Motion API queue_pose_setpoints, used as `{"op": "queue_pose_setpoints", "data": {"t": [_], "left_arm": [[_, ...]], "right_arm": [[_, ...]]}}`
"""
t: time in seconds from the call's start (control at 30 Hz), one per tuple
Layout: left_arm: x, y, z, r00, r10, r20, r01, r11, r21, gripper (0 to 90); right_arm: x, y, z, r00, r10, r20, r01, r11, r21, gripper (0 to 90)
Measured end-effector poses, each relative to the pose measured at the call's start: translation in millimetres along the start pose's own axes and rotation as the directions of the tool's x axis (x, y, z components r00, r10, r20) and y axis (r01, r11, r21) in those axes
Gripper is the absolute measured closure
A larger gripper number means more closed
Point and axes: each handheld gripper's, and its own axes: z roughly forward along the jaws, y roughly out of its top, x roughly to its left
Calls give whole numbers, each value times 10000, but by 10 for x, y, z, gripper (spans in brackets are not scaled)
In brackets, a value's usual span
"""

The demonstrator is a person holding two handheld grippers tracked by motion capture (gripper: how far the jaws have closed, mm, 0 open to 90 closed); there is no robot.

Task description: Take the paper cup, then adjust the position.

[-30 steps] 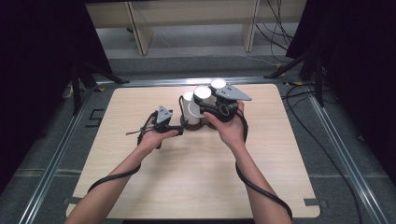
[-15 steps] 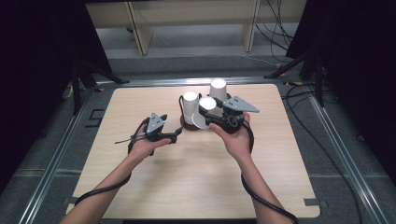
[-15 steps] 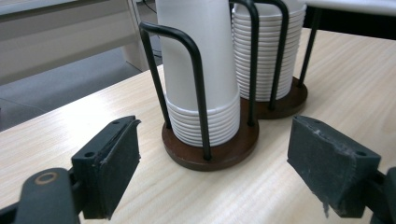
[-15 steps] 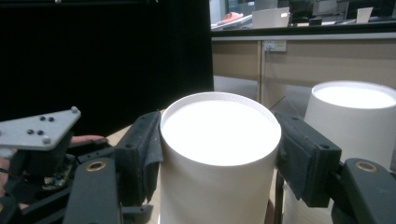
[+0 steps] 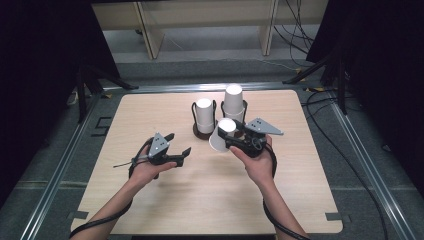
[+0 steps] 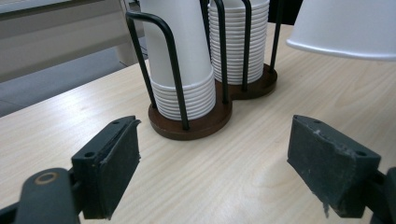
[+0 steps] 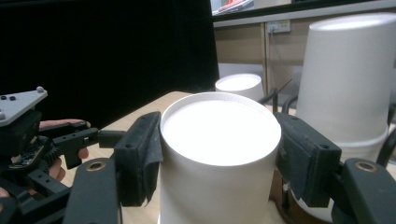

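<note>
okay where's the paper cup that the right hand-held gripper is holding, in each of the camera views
High view: the held cup is centre, just right of the cup holder.
Left gripper view: its rim fills the top right corner.
Right gripper view: the cup sits centre, between the jaws.
Shared landmark: the taller cup stack.

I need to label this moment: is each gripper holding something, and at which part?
The right gripper holds a white paper cup, upside down, by its side wall near the base. The left gripper holds nothing.

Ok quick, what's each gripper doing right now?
Left gripper: jaws open, nothing between them.
Right gripper: jaws closed on a white paper cup, upside down, clear of the stacks.
</note>
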Motion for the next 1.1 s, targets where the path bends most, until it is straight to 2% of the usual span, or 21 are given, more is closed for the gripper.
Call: {"op": "queue_pose_setpoints", "data": {"t": [0.03,0.07,0.1,0.13,0.17,0.27,0.33,0.47,0.5,0.53,0.57,0.6,0.77,0.93,0.97,1.07,1.1], "left_arm": [[-7,-5,-23,10000,19,-1,-19,10000,41,162],[-20,-12,-45,10000,8,12,-8,10000,82,162],[-45,-31,-54,9999,-22,117,23,10000,-81,162],[-45,-31,-54,9999,-22,117,23,10000,-81,162],[-69,-35,-84,9999,16,125,-17,10000,90,161],[-102,-47,-90,9997,14,242,-13,10000,-47,160],[-118,-50,-116,9998,42,207,-44,10000,86,160],[-136,-57,-132,9997,42,243,-44,9999,90,160],[-144,-59,-132,9996,17,286,-17,10000,-10,160],[-150,-59,-138,9997,36,253,-35,10000,-19,160],[-157,-55,-157,9997,86,220,-88,9999,59,160],[-162,-57,-164,9997,28,245,-27,10000,-43,160],[-162,-45,-206,9998,61,186,-61,10000,-5,160],[-165,-44,-191,9998,-52,204,56,9998,-200,160],[-166,-39,-199,9999,15,157,-15,10000,-12,160],[-177,-39,-176,9997,-13,226,13,10000,-2,159],[-182,-37,-167,9997,-37,250,38,10000,-29,159]], "right_arm": [[-7,-17,-11,10000,-25,-52,25,10000,-14,356],[3,-46,-30,9995,298,-104,-298,9995,50,356],[0,-110,-67,9993,374,-32,-373,9993,97,356],[0,-110,-67,9993,374,-32,-373,9993,97,356],[-22,-184,-96,9994,347,28,-347,9993,142,356],[-16,-227,-116,9978,654,-53,-653,9975,262,356],[-35,-294,-168,9965,830,-23,-829,9961,303,355],[-45,-358,-214,9959,895,147,-900,9954,318,356],[-24,-403,-246,9941,1085,36,-1086,9933,398,355],[-24,-403,-246,9941,1085,36,-1086,9933,398,355],[-32,-422,-249,9962,869,90,-872,9955,383,356],[-7,-453,-263,9941,1088,32,-1089,9933,391,356],[-17,-488,-246,9948,1018,-82,-1014,9939,429,356],[-36,-506,-244,9891,1459,-202,-1447,9880,537,356],[-41,-505,-244,9874,1558,-282,-1541,9864,571,356],[-83,-497,-233,9843,1728,-354,-1706,9837,575,356],[-94,-496,-226,9791,1997,-381,-1973,9786,581,356]]}}
